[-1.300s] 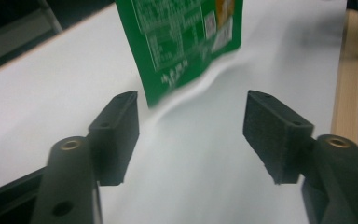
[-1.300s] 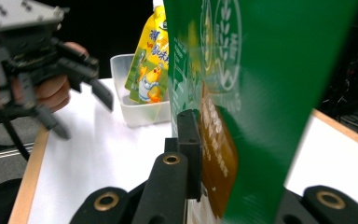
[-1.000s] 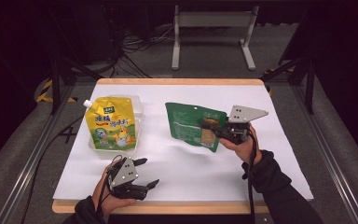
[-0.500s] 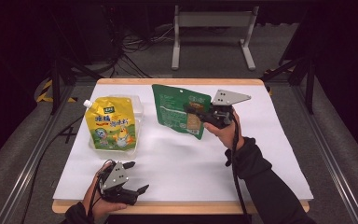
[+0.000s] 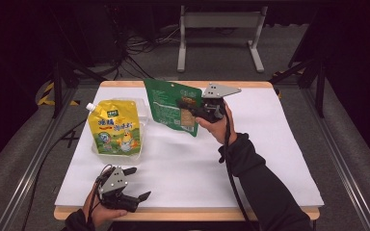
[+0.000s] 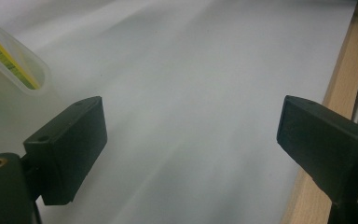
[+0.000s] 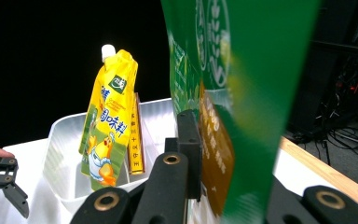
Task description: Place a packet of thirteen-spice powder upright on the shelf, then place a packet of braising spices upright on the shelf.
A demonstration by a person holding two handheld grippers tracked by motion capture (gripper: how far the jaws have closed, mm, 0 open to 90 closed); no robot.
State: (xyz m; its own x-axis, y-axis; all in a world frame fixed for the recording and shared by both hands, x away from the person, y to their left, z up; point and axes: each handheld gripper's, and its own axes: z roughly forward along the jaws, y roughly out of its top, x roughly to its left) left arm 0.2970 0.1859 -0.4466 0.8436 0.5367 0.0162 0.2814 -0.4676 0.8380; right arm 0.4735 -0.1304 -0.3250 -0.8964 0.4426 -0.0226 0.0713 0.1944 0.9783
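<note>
White-covered table (image 5: 270, 159) fills frame centre. Clear bin (image 5: 142, 108) sits centre-left with the yellow spout pouch (image 5: 113, 127) standing inside. Green pouch (image 5: 173, 106) hangs upper centre, off the table, just right of the bin. Right gripper (image 5: 192, 107) is clamped on its lower right edge.

Step looks like dropping green in beside yellow. Keep the pouch upright, lead with the bottom edge, clear the near wall and land in the gap on the right of yellow. Don't knock yellow over. Release only once it's seated.

Left gripper (image 5: 134, 184) is parked lower left, jaws spread wide, nothing between them.

Since a second ago: green pouch has moved left and up-frame towards the bin. Left jaws have just been opening further, hand has shifted slightly left.
</note>
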